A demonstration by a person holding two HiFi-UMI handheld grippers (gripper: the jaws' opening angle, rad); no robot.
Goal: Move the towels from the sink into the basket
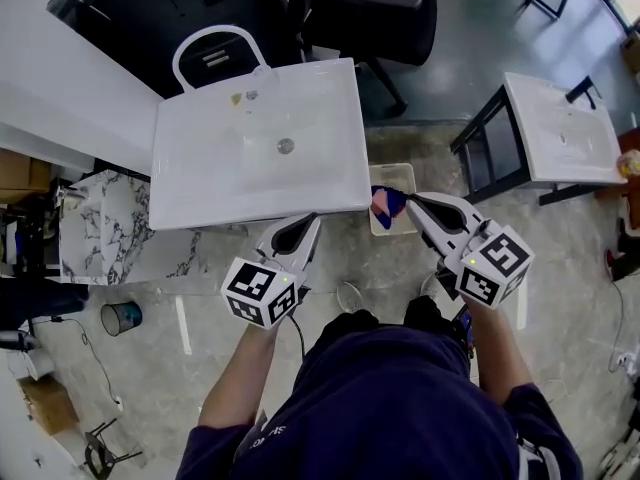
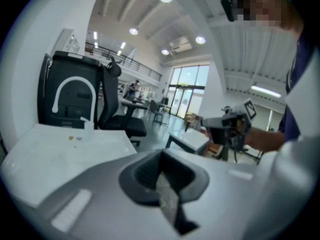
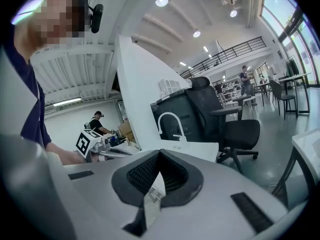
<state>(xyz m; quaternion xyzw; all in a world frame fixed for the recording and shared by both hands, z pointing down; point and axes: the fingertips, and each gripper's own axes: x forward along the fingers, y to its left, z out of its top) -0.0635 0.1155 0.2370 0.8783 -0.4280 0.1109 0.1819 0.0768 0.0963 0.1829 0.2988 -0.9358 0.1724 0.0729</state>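
Nearest, at the bottom of the head view, a person in a dark blue top holds out two forearms, each with one grey tool bearing a cube of black-and-white square markers. The left tool (image 1: pixel 306 224) points at the near edge of a sink, and its jaws are pressed together with nothing between them, as the left gripper view (image 2: pixel 162 168) shows. The right tool (image 1: pixel 418 204) is also closed and empty (image 3: pixel 157 167), its tip just beside the basket. That single basket (image 1: pixel 399 174) is a small pale rectangular tub on the floor, just right of the sink's near right corner. The towels (image 1: pixel 387 204) lie bunched inside it, one pink piece and one blue piece showing; whether more lie under them cannot be told. Beyond the tools stands the white rectangular sink (image 1: pixel 200 168), with a round metal drain (image 1: pixel 286 146), a white arched faucet (image 1: pixel 214 40) at its far edge, and two tiny specks near the faucet's base. A second white sink (image 1: pixel 560 128) on a dark frame stands well apart to the right. One black office chair (image 1: pixel 372 13) sits behind the first sink. To the left are a marble-patterned slab (image 1: pixel 100 230) and a small round bin (image 1: pixel 121 317). The floor is mottled grey concrete (image 1: pixel 440 88). The gripper views show a tall white hall with round ceiling lights, big windows and a railed upper level.
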